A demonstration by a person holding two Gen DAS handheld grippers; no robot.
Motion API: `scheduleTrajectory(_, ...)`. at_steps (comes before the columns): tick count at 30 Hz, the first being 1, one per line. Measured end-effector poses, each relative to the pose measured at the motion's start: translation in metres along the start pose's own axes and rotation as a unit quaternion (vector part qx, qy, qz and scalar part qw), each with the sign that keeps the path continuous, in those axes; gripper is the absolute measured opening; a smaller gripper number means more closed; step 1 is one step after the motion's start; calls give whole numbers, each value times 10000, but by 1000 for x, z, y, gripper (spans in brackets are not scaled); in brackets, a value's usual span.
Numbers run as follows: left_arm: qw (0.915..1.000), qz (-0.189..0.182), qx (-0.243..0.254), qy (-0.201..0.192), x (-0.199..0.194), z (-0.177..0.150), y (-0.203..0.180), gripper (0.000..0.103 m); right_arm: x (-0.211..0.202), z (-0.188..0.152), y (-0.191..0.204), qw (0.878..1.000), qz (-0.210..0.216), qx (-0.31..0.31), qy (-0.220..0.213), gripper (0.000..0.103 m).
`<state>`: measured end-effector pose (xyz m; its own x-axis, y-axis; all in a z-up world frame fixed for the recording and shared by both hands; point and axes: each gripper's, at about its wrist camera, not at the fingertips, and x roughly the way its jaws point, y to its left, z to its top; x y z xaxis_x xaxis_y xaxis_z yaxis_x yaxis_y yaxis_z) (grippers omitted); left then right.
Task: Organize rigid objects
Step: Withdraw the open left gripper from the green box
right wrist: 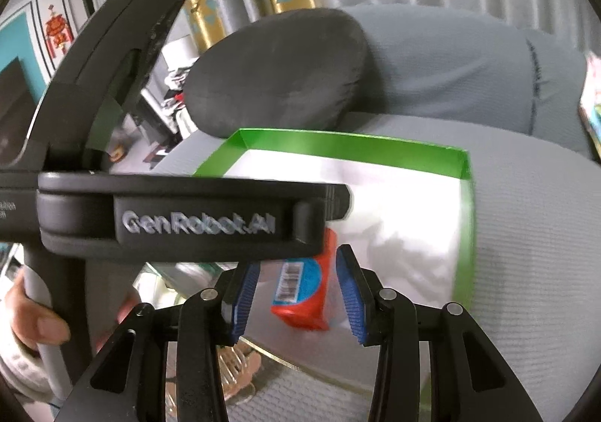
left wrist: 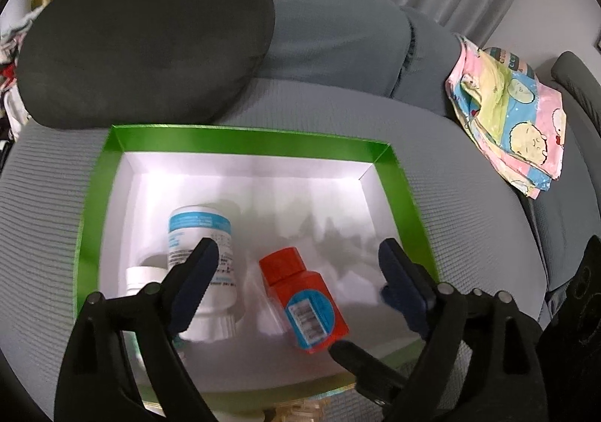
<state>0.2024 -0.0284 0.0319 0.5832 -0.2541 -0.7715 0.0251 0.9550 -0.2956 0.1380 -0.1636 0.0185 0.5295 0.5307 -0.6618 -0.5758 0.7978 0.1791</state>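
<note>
**Both claws spread over the green box**

My left claw (left wrist: 298,260) stood wide apart above the green box (left wrist: 248,140), gripping nothing; its left finger (left wrist: 195,283) crossed in front of the white bottle (left wrist: 203,253) lying inside. The red bottle (left wrist: 306,303) lay on the white floor between the fingers, untouched. My right claw (right wrist: 298,294) stood partly spread, the red bottle (right wrist: 300,290) between its blue pads (right wrist: 353,294), clear of both. The box rested on a grey sofa cushion (left wrist: 469,215).
</note>
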Motion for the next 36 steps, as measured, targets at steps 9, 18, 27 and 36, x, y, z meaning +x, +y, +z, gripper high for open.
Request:
scheduleTrajectory(9,9987,152,195,-442,-57,-24,-9,88,-56,-25,15,9996,-139,50,-224,57)
scheduleTrajectory(18,9967,330,347,-661,-104,-64,-20,88,-94,-47,33,9993,-217,31,-291,64)
scheduleTrajectory(27,9943,455,481,-841,-140,-99,-26,89,-122,-64,56,9992,-202,-69,-348,65)
scheduleTrajectory(36,9935,717,429,-768,-150,-132,-17,89,-129,-82,75,9996,-146,-142,-219,66)
